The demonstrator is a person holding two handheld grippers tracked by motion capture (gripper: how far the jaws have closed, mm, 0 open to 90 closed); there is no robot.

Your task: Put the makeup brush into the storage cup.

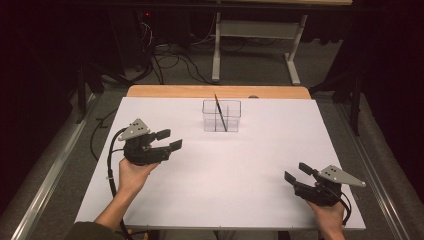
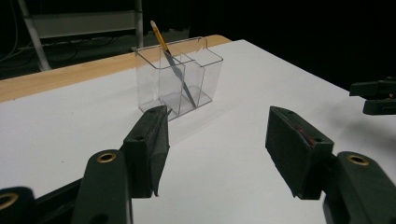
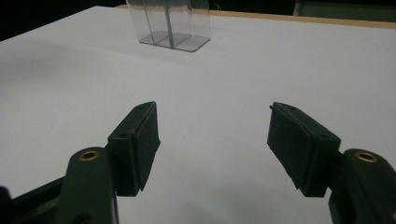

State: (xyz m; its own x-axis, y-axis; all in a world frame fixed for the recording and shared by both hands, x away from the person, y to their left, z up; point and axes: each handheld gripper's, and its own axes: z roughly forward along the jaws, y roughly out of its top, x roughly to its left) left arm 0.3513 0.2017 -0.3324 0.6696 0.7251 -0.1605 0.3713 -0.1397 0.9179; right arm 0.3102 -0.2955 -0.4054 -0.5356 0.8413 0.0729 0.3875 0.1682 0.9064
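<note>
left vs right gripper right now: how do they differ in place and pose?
The left gripper sits mid-table at the left, closer to the clear organizer; the right gripper sits near the table's front right corner, farther from it. The left gripper's jaws point right, across the table; the right gripper's point left and away from the person. Both are open and hold nothing.

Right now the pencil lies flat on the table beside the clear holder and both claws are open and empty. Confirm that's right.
Not quite. The pencil isn't lying beside the holder; it stands tilted inside it, tip down, as the left gripper view shows. The rest holds: the left claw and right claw are open and empty.
</note>
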